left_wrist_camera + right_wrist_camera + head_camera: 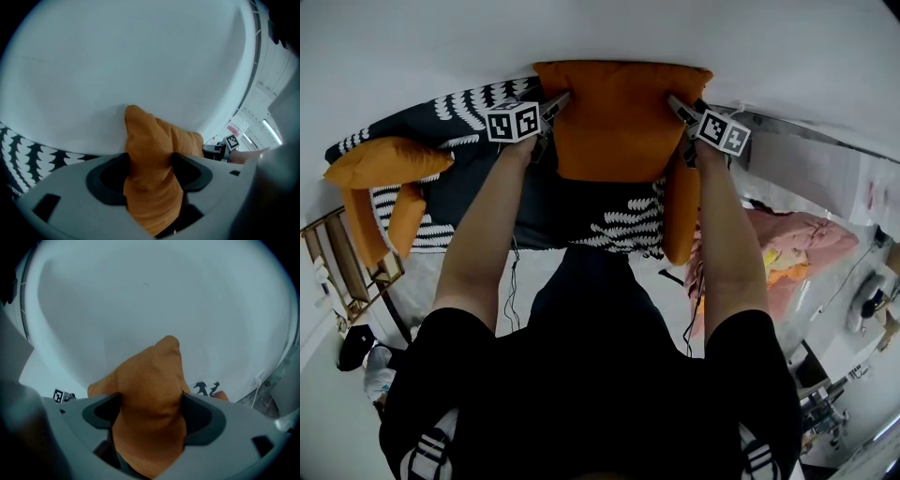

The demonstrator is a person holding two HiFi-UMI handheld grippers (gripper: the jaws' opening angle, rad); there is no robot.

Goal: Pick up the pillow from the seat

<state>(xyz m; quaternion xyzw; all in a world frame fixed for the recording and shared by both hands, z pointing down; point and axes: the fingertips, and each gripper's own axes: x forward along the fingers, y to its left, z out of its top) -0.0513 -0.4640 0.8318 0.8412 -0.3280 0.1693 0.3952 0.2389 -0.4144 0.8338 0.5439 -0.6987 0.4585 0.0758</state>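
An orange pillow (619,117) stands against the white wall at the back of the seat (534,211), which has a black cover with white leaf print. My left gripper (558,105) grips the pillow's upper left corner and my right gripper (680,108) its upper right corner. In the left gripper view the orange fabric (150,150) is pinched between both pads of the left gripper (150,171). In the right gripper view the pillow corner (150,376) bulges up between the pads of the right gripper (150,416), squeezed on both sides.
Another orange cushion (389,161) and an orange bolster (403,220) lie at the seat's left end. A long orange cushion (682,216) hangs at its right end. A wooden rack (342,262) stands at the left, and pink cloth (797,244) is piled at the right.
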